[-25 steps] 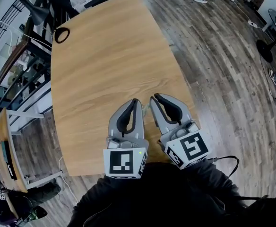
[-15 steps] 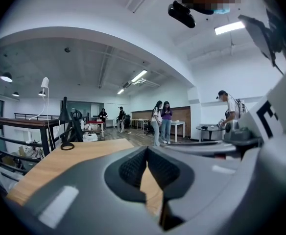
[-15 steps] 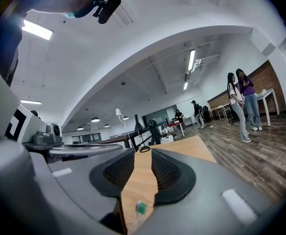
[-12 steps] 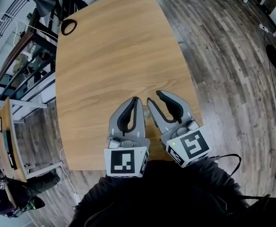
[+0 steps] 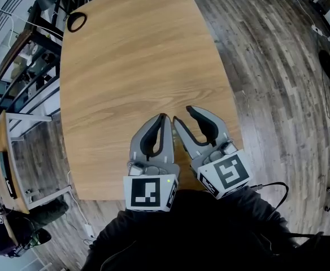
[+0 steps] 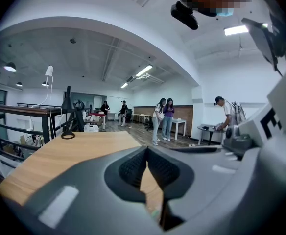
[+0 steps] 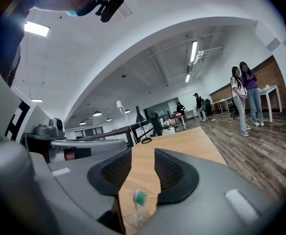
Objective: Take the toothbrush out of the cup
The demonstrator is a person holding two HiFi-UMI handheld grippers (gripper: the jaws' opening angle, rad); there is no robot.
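Note:
A toothbrush (image 7: 139, 200) with a green bristle head stands upright low between the jaws of my right gripper (image 7: 143, 153), near their base. The pads stand apart and do not press on it. These jaws have just been opening. A clear shape under the brush is too blurred to name, and I make out no cup. In the head view my right gripper (image 5: 182, 114) is open over the near end of the wooden table (image 5: 131, 66). Beside it my left gripper (image 5: 164, 117) is shut, its tips touching (image 6: 146, 150) with nothing seen between them.
A black ring (image 5: 76, 21) lies at the table's far left corner, by a desk lamp and a railing. The table's near edge runs just under both grippers. Two people (image 7: 244, 98) stand on the wooden floor to the right. A black cable (image 5: 272, 188) hangs by my right gripper.
My right gripper's jaws have spread from nearly closed to wide apart. Both grippers have sunk a little toward the table. The left jaws stay shut.

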